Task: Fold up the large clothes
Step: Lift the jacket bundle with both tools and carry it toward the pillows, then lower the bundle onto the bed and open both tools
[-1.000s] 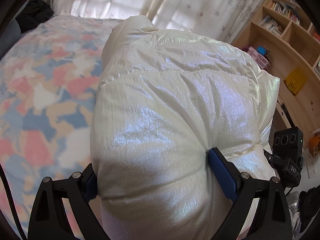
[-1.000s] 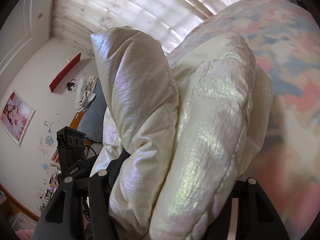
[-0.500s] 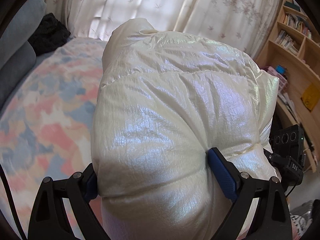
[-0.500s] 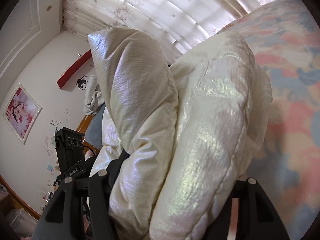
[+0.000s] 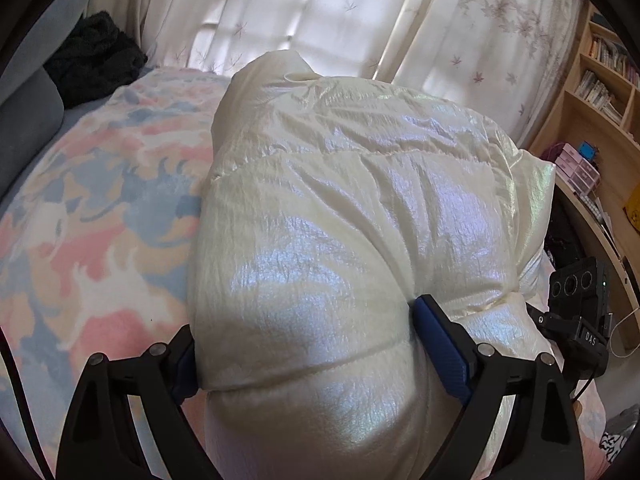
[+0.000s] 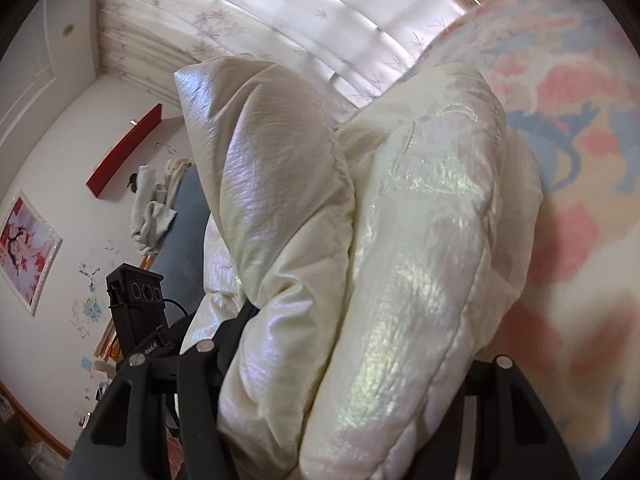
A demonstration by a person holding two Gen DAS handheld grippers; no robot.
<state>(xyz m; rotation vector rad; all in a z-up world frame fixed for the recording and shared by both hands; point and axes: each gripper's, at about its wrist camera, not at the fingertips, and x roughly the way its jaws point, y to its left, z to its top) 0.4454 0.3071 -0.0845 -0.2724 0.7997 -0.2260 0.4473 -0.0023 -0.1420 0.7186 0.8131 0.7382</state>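
A puffy cream-white down jacket [image 5: 340, 216], folded into a thick bundle, fills the left wrist view above a pastel patterned bedspread [image 5: 92, 216]. My left gripper [image 5: 304, 328] is shut on the bundle's near end, and its blue pads [image 5: 440, 344] dent the fabric on both sides. In the right wrist view the jacket [image 6: 400, 240] stands as two thick folds. My right gripper [image 6: 360, 344] is shut on them, with most of its fingers buried in the padding. Each gripper's camera block shows at the edge of the other's view.
The bedspread [image 6: 572, 208] runs back to pale leaf-print curtains [image 5: 300, 12]. Grey pillows and a black garment [image 5: 92, 60] lie at the bed's far left. A wooden bookshelf [image 5: 600, 92] stands on the right. A wall with a red shelf [image 6: 124, 152] and a picture is on the other side.
Both grippers have carried the jacket bundle across the bed toward the curtains and slightly lower. The pillows and black garment have come into view. Both grips look unchanged.
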